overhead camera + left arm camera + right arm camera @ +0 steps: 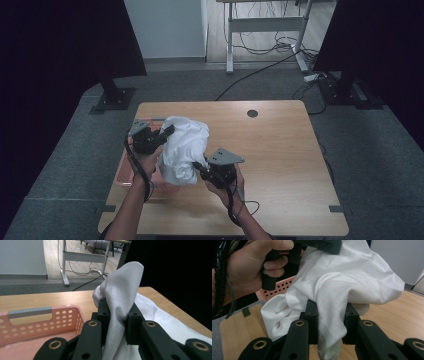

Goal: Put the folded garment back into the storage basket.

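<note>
High view: the white garment (184, 149) hangs bunched in the air between the 2 tongs, above the near-left part of the wooden counter (280, 150). The left tongs (169, 133) bite into its upper left edge, the right tongs (199, 166) into its lower right edge. A pink perforated basket (125, 172) sits on the counter under and left of the cloth. My reading is that the garment has been lifted out of the basket and gripped at 2 points, so picking up is done; spreading it flat, folding it or setting it down is all left, since it is crumpled with no clear edge or sleeve showing.

Left gripper view: the left tongs (117, 315) are pressed together on a fold of the dimpled white fabric (122, 287), which stands up in a peak above the jaws and trails off to the right over the counter. The basket's rim and handle slot (37, 315) lie just left.

Right gripper view: the right tongs (329, 315) pinch a hanging lobe of the garment (347, 282), whose end droops below the jaws. The rest billows up toward the person's left hand (249, 267), and the basket shows just under that hand.
</note>
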{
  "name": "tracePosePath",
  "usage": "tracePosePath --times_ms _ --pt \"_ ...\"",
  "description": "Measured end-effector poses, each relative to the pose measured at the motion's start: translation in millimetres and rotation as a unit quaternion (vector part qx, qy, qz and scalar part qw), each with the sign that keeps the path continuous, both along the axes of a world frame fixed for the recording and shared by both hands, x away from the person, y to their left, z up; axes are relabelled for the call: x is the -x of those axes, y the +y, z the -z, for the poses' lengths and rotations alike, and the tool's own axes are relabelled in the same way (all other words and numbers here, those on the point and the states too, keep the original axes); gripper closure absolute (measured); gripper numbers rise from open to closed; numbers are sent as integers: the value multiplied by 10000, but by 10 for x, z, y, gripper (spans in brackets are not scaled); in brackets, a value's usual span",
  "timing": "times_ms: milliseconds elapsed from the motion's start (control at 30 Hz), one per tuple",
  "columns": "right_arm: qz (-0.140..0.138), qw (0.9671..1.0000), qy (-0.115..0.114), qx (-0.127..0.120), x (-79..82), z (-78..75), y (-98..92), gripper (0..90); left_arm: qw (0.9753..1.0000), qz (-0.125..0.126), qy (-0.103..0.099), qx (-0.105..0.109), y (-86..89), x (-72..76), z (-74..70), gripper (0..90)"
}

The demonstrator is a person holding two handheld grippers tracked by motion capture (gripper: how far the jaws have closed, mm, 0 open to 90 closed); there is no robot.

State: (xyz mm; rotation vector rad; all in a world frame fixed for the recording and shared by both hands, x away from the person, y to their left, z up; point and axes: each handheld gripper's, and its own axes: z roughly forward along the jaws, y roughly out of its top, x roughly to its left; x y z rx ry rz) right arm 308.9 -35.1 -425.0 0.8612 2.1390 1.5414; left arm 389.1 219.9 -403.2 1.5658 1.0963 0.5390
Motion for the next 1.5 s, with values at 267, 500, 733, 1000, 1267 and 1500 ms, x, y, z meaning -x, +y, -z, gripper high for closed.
tracePosePath --times_ms 267,500,733,1000,1267,1500 --pt "-50 10000 4 -25 -26 -4 83 720 10000 -97 9 8 97 13 8 765" --pt "-80 10000 17 -14 -51 6 144 720 9999 -134 15 -2 152 6 -5 765" --pt "-103 9999 21 -34 -82 -5 203 720 9998 -183 -14 -2 215 8 -28 765" --pt "-154 9999 10 -30 -114 -29 279 720 9997 -255 -28 0 299 4 -50 765" --pt "-183 9998 3 12 -147 -60 384 720 9995 -303 -34 -18 384 2 -55 765" --pt "-221 9997 23 29 -191 -52 459 719 9993 -379 -44 3 479 3 -61 765"
